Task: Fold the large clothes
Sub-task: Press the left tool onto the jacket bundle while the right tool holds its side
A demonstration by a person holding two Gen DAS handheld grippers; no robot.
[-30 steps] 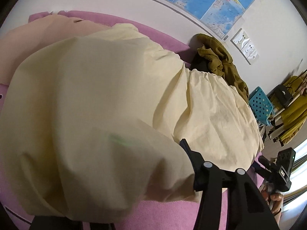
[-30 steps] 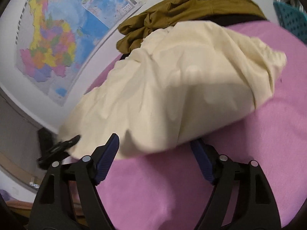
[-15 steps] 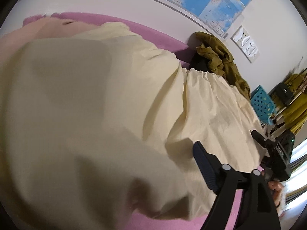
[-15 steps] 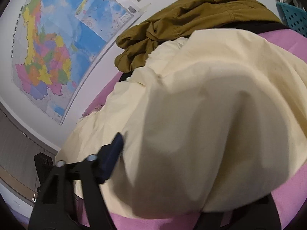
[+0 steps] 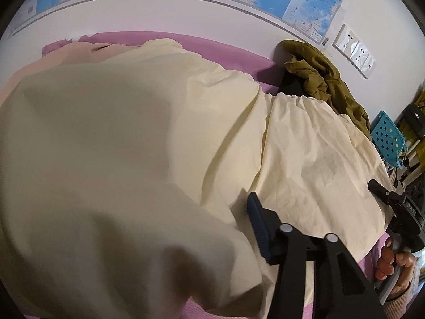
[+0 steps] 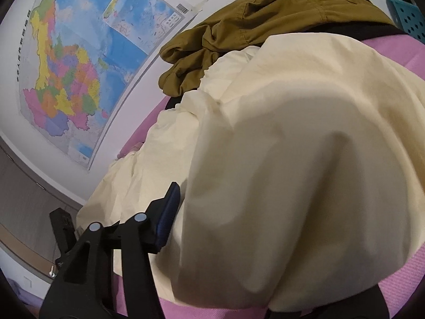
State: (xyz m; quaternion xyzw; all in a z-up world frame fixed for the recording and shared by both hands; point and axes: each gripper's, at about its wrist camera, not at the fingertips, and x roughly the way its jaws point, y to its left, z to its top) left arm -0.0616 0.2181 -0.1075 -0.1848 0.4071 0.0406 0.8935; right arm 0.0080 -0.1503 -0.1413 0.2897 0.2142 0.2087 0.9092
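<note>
A large cream garment lies spread across the pink bed cover. In the left wrist view a raised fold of it fills the left side and hides my left gripper's left finger; only the right fingertip shows, apart from the cloth. In the right wrist view the cream garment bulges over the right finger; the left fingertip stands beside the fold. My right gripper also shows at the garment's right edge, held by a hand.
An olive-brown garment is heaped against the wall at the bed's far end, also in the right wrist view. A peach cloth lies at far left. A teal perforated basket stands beyond the bed. Maps hang on the wall.
Both grippers moved in on the cream garment. Folds of it now rise over each gripper, hiding one finger in each view. A second ago both right fingers were clear of it.
</note>
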